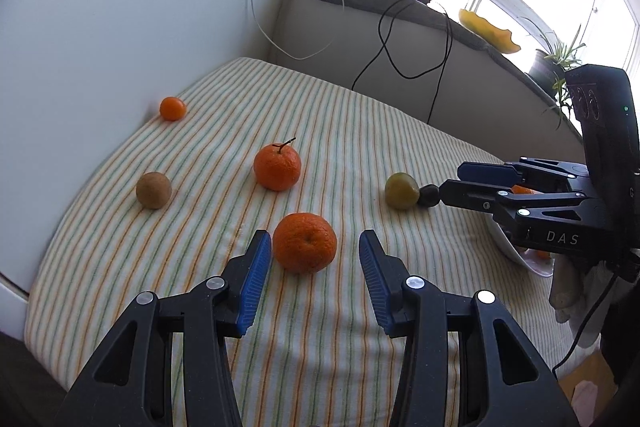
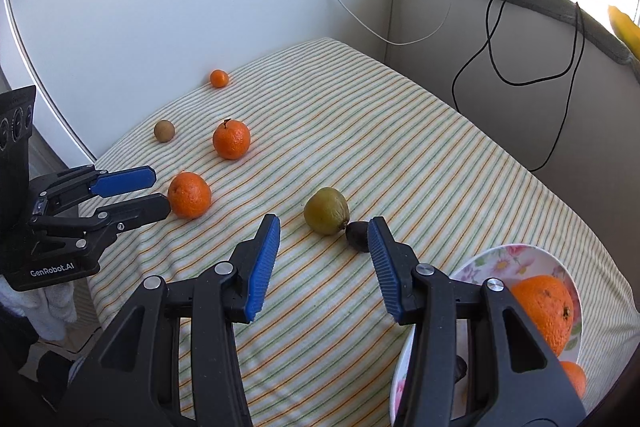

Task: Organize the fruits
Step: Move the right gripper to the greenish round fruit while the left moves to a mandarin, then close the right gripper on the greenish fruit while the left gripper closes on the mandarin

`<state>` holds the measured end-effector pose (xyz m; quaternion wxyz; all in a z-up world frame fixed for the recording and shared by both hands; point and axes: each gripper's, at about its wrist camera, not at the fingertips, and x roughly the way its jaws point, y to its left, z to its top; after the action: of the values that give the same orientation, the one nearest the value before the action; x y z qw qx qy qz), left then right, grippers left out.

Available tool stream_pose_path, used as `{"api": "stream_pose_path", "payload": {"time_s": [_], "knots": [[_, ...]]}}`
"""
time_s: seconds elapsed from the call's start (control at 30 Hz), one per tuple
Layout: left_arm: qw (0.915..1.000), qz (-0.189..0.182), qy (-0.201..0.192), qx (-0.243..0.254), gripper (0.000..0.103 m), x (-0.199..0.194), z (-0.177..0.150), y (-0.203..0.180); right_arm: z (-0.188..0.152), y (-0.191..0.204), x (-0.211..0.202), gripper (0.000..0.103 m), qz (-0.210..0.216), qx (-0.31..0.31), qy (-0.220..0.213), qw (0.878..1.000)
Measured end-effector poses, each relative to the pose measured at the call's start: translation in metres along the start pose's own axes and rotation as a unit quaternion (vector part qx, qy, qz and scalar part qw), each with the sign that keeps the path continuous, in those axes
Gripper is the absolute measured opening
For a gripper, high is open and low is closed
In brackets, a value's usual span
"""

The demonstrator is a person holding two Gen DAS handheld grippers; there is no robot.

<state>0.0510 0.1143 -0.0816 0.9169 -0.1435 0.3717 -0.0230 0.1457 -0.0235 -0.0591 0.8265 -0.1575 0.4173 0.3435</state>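
Observation:
Loose fruit lies on a striped cloth (image 1: 340, 131). My left gripper (image 1: 315, 247) is open with a mandarin (image 1: 305, 242) just ahead between its fingertips; the same mandarin (image 2: 189, 195) touches that gripper's tips (image 2: 160, 193) in the right wrist view. Further off lie a stemmed mandarin (image 1: 277, 167), a brown kiwi (image 1: 153, 190) and a tiny orange fruit (image 1: 173, 108). My right gripper (image 2: 324, 233) is open, near a green kiwi (image 2: 326, 210) and a small dark fruit (image 2: 357, 235). A floral bowl (image 2: 516, 255) at the right holds an orange (image 2: 544, 311).
A white wall (image 1: 100, 27) borders the cloth at the left and back. Black and white cables (image 1: 384, 43) hang at the back right. A grey-topped ledge (image 1: 440, 15) carries a yellow dish (image 1: 488, 29) and a plant (image 1: 560, 63).

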Motion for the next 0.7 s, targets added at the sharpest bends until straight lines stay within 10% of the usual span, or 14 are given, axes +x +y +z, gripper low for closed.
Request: {"api": "stream_pose_path", "payload": {"time_s": [0.7], "knots": [[0.9997,-0.003,0.024,0.0,0.044,0.024,0.0,0.004,0.022,0.001,0.053,0.048,-0.007,-0.027,0.06,0.998]]}}
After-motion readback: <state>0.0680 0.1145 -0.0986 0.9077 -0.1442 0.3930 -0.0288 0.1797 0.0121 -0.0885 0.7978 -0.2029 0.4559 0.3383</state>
